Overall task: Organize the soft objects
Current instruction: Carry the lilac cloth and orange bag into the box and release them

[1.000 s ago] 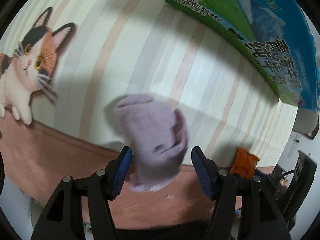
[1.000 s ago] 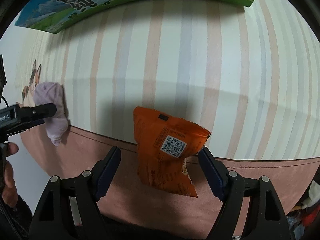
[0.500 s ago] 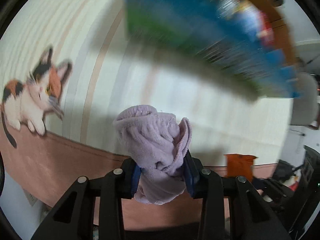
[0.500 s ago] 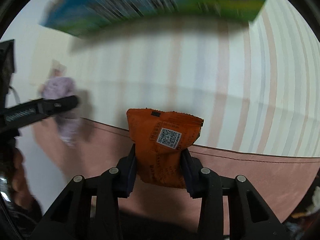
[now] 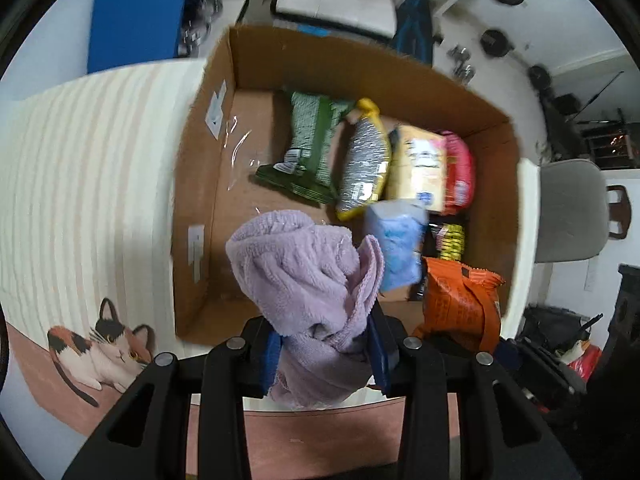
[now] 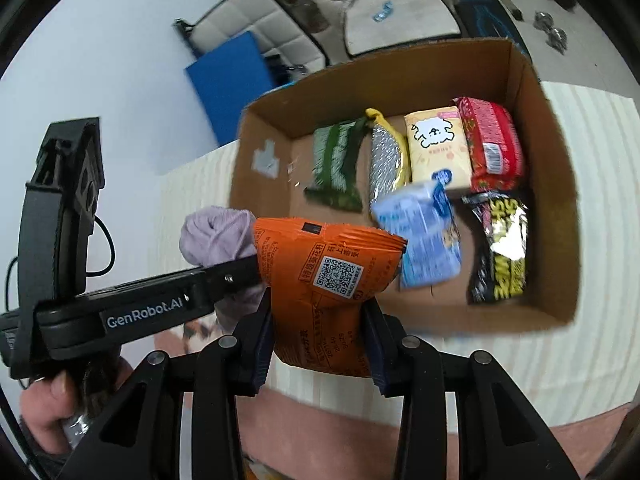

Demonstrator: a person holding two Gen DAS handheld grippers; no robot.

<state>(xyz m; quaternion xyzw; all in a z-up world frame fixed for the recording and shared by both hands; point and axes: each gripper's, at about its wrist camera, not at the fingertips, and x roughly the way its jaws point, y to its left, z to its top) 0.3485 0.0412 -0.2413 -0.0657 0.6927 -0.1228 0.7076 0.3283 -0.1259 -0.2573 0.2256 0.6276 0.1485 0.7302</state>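
Both wrist views look steeply down, close above the shared cardboard box point(image 5: 400, 68) point(image 6: 556, 184)

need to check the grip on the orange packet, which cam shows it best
The right wrist view: the orange snack packet fills the centre, pinched between the right gripper's pads. The left wrist view shows only its crumpled top beside the lilac towel.

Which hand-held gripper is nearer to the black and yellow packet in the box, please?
Right. The right hand-held gripper, clamping the orange packet, hangs beside the black and yellow packet; the left hand-held gripper is farther over.
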